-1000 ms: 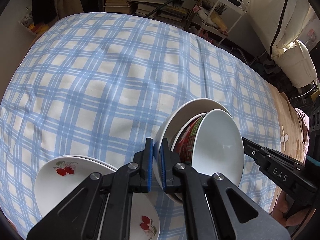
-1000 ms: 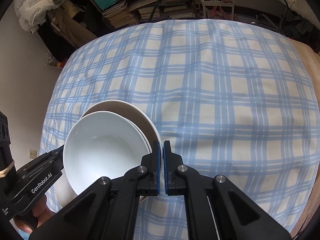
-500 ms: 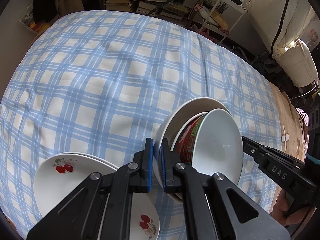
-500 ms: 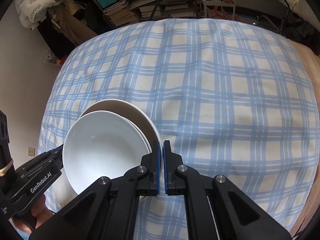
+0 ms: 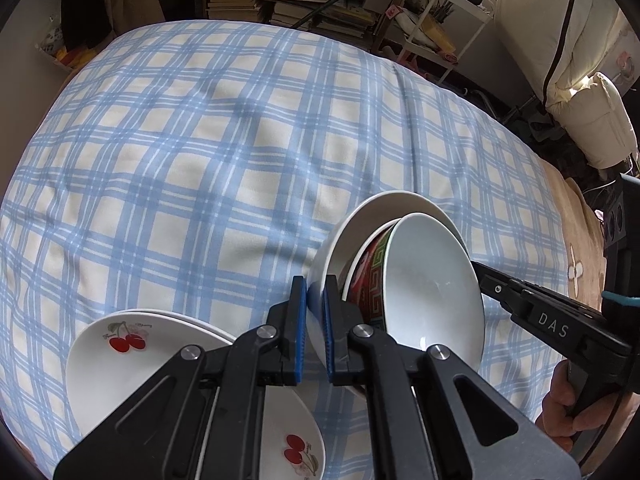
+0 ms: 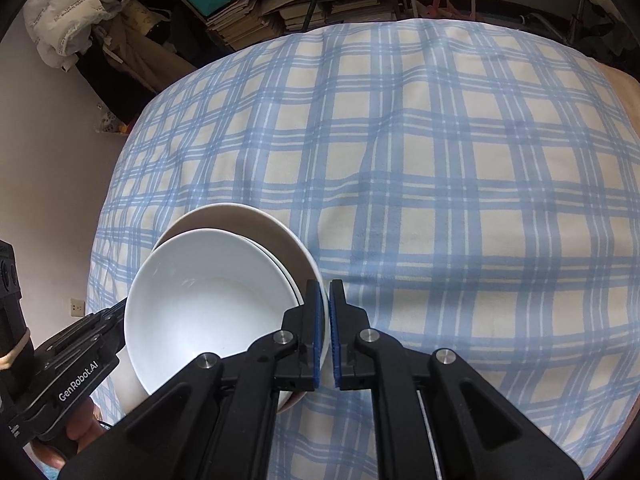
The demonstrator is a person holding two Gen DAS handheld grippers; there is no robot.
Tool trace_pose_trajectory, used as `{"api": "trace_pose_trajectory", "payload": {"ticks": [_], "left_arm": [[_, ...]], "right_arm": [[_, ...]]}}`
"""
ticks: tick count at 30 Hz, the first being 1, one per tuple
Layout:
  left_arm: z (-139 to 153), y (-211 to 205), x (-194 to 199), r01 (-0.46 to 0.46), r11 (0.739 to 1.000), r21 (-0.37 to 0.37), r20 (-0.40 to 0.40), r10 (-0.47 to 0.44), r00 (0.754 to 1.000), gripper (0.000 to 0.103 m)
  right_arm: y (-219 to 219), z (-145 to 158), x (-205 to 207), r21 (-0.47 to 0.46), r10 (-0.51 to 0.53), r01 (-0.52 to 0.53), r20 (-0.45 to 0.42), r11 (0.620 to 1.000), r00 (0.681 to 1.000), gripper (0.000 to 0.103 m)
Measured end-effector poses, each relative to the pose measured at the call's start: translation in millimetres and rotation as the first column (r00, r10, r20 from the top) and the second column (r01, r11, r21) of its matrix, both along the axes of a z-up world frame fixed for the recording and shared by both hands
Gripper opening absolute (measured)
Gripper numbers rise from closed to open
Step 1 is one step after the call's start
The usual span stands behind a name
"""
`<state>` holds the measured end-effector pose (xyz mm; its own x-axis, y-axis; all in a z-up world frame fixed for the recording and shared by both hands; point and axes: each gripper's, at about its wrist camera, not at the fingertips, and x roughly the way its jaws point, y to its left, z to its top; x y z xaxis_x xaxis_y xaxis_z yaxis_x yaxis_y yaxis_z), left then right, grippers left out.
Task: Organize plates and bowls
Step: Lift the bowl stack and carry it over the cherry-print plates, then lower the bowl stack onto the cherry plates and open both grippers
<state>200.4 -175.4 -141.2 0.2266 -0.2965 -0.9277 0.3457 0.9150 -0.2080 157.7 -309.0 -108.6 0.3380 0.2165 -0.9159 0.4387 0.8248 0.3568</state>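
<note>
A tilted stack of bowls (image 5: 432, 280), an inner white one nested in a red-and-green patterned bowl (image 5: 370, 276) inside a larger white bowl (image 5: 360, 220), is seen at lower right of the left wrist view, above a blue plaid cloth (image 5: 200, 140). The larger bowl's rim is pinched between the narrowly set pads of the left gripper (image 5: 315, 332), and in the right wrist view, at lower left, the stack's rim is likewise clamped by the right gripper (image 6: 326, 340). Cherry-printed plates (image 5: 120, 352) are stacked on the cloth at lower left of the left wrist view.

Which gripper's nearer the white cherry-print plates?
Left. The left gripper, clamping the outer white bowl's rim, sits directly above the white cherry-print plates. The right gripper grips the stack's far side; plates are outside its view.
</note>
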Motion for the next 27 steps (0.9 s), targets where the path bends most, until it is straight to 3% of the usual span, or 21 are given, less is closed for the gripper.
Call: {"api": "trace_pose_trajectory", "payload": {"ticks": [6, 11, 17, 27], "left_arm": [[0.0, -2.3, -2.1, 0.001, 1.0, 0.018, 0.013, -0.002, 1.0, 0.007], [-0.7, 3.2, -0.2, -0.009, 1.0, -0.012, -0.001, 0.009, 1.0, 0.006], [5.3, 21.0, 7.3, -0.07, 0.993, -0.093, -0.055, 0.065, 0.996, 0.005], [38.9, 27.4, -1.9, -0.056, 0.991, -0.118, -0.031, 0.053, 0.998, 0.004]], "right_arm": [[3.6, -2.1, 3.0, -0.023, 0.01, -0.011, -0.014, 1.0, 1.0, 0.01], [1.9, -1.6, 0.1, -0.007, 0.0, 0.0, 0.007, 1.0, 1.0, 0.01], [10.9, 18.2, -3.3, -0.032, -0.021, 0.021, 0.01, 0.999, 1.0, 0.01], [20.3, 55.0, -8.8, -0.094, -0.023, 0.025, 0.02, 0.995, 1.0, 0.009]]}}
